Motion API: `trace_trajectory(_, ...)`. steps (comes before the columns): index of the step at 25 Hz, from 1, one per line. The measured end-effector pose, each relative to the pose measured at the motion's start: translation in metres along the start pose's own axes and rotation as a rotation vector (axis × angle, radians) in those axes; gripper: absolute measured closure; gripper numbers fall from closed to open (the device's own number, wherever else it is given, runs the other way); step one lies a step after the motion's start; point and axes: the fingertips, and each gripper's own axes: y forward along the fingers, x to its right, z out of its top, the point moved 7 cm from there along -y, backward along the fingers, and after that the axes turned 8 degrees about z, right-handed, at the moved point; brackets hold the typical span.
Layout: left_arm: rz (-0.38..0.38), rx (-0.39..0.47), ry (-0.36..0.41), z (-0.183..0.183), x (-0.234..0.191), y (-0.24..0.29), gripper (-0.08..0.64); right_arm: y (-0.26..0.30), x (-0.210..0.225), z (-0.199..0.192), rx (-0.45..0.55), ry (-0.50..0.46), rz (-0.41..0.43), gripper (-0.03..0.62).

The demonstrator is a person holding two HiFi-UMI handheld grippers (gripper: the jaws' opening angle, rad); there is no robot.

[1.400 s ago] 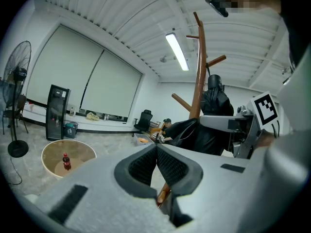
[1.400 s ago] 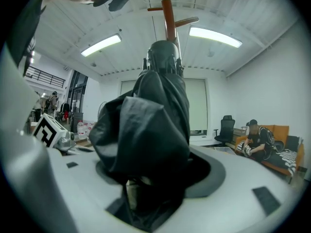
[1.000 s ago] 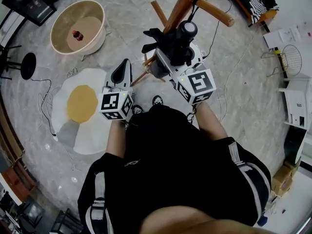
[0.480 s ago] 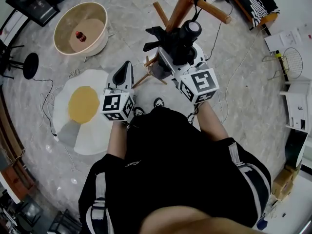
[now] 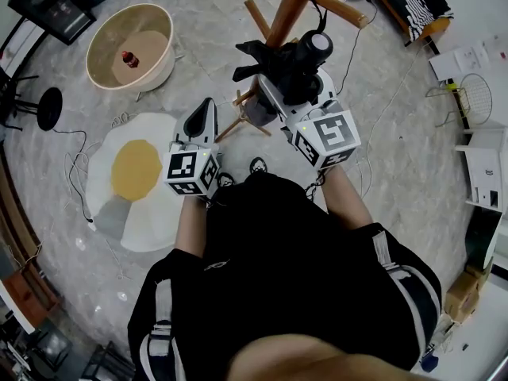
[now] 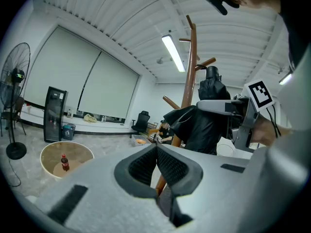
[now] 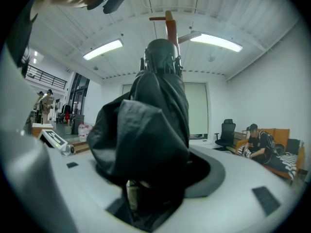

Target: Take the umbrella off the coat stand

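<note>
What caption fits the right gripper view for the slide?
Folded black umbrella clamped in the right tool, wooden coat stand rising behind it.

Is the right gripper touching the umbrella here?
Touching. The right gripper view shows the right gripper clamped on the folded black umbrella, fabric filling its jaws.

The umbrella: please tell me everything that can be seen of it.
The umbrella is black and folded, with its thin fabric bunched in loose folds. It stands upright close beside the wooden coat stand, with a rounded black handle on top. A thin black loop runs from the handle towards a peg. The right gripper is shut on its lower part, and the fingers press the fabric.
</note>
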Motion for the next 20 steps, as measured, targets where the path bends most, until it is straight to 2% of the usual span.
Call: trace_trajectory(20, -0.083, -0.010, 0.004, -0.006, 0.020, 0.000, 0.555, -0.034, -0.010, 0.014, 0.012, -0.042, -0.041, 0.307)
